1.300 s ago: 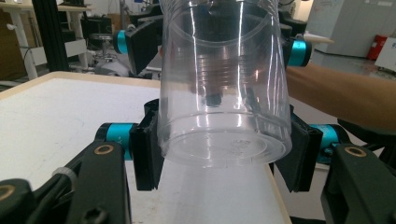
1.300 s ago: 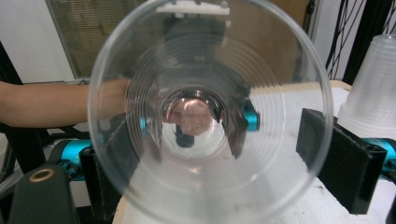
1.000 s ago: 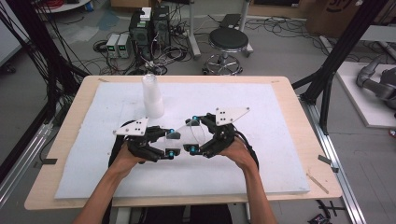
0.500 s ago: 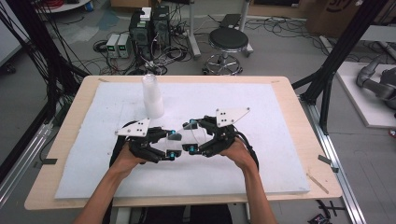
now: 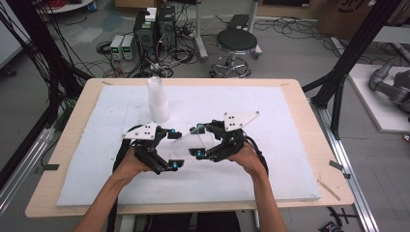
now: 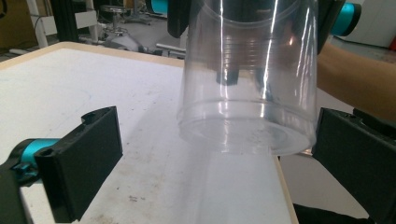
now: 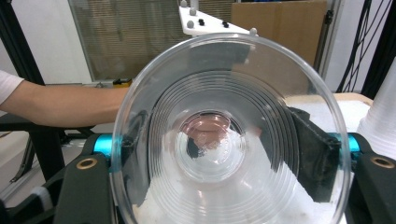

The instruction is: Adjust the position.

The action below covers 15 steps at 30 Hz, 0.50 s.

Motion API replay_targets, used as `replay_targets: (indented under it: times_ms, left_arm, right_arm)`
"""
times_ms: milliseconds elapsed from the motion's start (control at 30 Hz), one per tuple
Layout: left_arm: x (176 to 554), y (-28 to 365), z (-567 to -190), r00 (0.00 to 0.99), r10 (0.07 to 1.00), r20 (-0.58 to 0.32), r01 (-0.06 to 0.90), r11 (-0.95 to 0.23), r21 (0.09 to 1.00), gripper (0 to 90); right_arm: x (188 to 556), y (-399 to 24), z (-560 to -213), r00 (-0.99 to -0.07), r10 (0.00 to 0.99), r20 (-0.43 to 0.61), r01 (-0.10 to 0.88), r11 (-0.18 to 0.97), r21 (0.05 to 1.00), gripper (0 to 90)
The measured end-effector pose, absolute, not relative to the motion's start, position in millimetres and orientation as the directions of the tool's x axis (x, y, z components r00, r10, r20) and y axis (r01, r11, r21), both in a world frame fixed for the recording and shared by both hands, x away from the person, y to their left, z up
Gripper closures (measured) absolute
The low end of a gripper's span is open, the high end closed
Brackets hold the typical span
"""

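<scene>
A clear plastic cup [image 5: 186,142] lies on its side in the air between my two grippers, above the white mat [image 5: 275,111]. My right gripper [image 5: 196,141] has just been closing and its pads press on the cup's wall near the rim; in the right gripper view the cup's mouth [image 7: 224,135] faces the camera between the right gripper's [image 7: 217,158] jaws. My left gripper [image 5: 173,149] has just opened. In the left gripper view the cup's base [image 6: 247,93] hangs between the left gripper's [image 6: 217,140] spread jaws, and the left pad stands well clear of it.
A stack of cloudy plastic cups [image 5: 157,99] stands upright on the mat behind the left gripper, also seen at the right edge as the stack [image 7: 380,126]. The wooden table rim [image 5: 309,104] frames the mat. A stool [image 5: 236,43] and computer boxes [image 5: 154,29] sit on the floor beyond.
The left gripper's jaws, closed on the cup before, now stand wide apart. The right gripper's jaws, wide a second ago, have closed onto the cup. Both hands stayed in place.
</scene>
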State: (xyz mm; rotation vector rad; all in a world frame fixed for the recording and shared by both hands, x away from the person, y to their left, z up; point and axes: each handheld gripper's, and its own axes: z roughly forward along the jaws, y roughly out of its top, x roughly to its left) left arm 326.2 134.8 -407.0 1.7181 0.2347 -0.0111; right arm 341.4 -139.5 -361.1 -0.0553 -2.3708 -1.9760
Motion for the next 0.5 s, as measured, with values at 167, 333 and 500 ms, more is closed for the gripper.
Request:
replay_targets:
  times_ms: [167, 333, 500]
  left_arm:
    - [326, 138, -406, 0.976, 0.174, -0.130, 0.158, -0.160, 0.974, 1.7]
    - [321, 151, -410, 0.953, 0.281, -0.114, 0.171, -0.188, 0.967, 1.7]
    - [313, 171, -422, 0.911, 0.401, -0.103, 0.200, -0.210, 0.957, 1.7]
  right_arm:
    - [342, -141, -361, -0.998, 0.010, 0.065, 0.066, 0.189, 0.980, 31.8]
    - [342, -143, -355, -0.996, 0.071, 0.057, 0.072, 0.227, 0.971, 31.8]
    - [347, -144, -345, -0.983, 0.176, 0.060, 0.113, 0.309, 0.944, 31.8]
